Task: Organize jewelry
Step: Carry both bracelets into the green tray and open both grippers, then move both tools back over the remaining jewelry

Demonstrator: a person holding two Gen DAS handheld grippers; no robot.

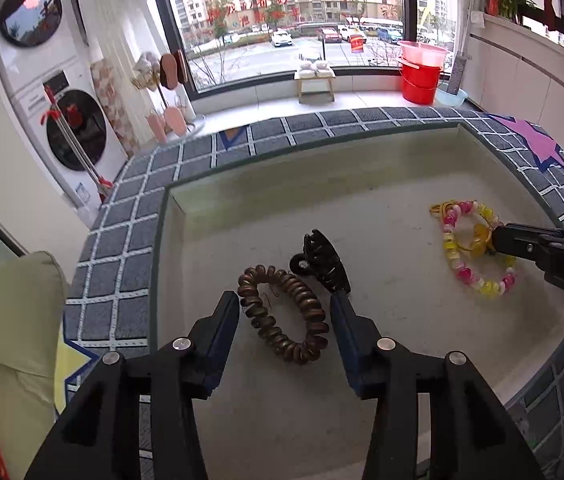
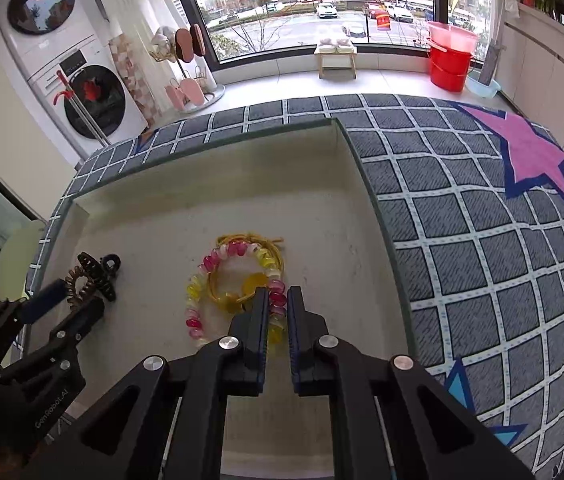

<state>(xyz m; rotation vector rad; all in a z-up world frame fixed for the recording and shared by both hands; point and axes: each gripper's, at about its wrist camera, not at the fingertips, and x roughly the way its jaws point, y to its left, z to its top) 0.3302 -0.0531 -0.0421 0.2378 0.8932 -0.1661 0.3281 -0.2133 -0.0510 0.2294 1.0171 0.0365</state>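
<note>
Both grippers down inside the shallow tray (image 1: pixel 361 184), which sits on a grey checked mat (image 2: pixel 461 240)

Left gripper (image 1: pixel 285 306): jaws apart, one either side of the brown coil hair tie (image 1: pixel 283 316), pads not pressing it. Tie lies flat on the tray floor, its far edge just beside the black claw clip (image 1: pixel 323 264); touching or not, cannot tell

Right gripper (image 2: pixel 278 300): jaws nearly together, clamped on a section of the pink-and-yellow coil hair tie (image 2: pixel 202 288), which shows between the pads. A yellow cord bracelet (image 2: pixel 258 244) lies inside and under that loop, tangled with it

Step in hand, as I read it: each side taking one hair tie for sorting; right has its grip, left not yet

Next move: left needs to close on one side of the brown coil without catching the clip. Right lift should go slowly, since the cord bracelet may come up with the loop
</note>
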